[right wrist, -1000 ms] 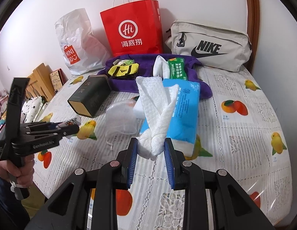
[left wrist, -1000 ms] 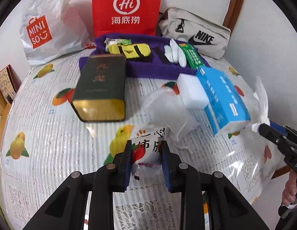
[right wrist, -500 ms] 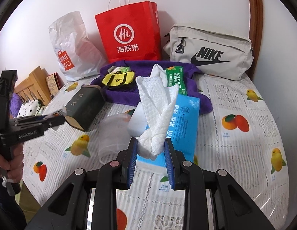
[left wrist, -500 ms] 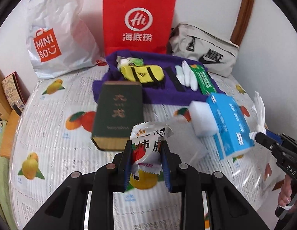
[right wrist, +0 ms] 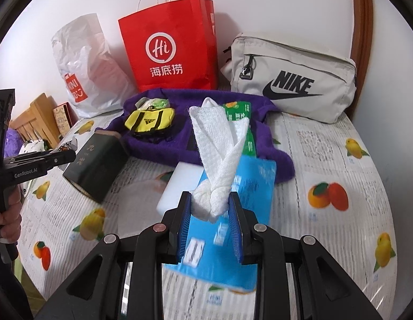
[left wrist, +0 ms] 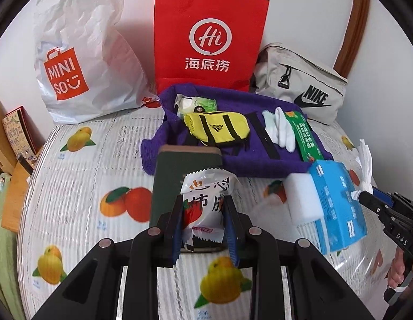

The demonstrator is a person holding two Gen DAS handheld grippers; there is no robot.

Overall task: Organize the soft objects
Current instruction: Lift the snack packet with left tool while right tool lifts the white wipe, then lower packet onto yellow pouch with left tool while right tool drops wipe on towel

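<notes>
While both tongs are full, the left gripper (left wrist: 203, 222) pinches a snack packet (left wrist: 205, 200) and the right gripper (right wrist: 210, 212) a knotted white cloth (right wrist: 219, 160); the purple mat (left wrist: 259, 160) ahead already holds some soft things, with more left.

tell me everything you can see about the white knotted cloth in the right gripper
The white cloth looks like a soft waffle-textured towel or wipe, tied into a knot at its lower end. The right gripper is shut on that knot, one blue pad on each side. Above the knot two flat tails cross and fan upward, the left one longer. It is lifted off the table, above the blue tissue pack. In the left wrist view it shows only as a small white tuft at the gripper's tip.
</notes>
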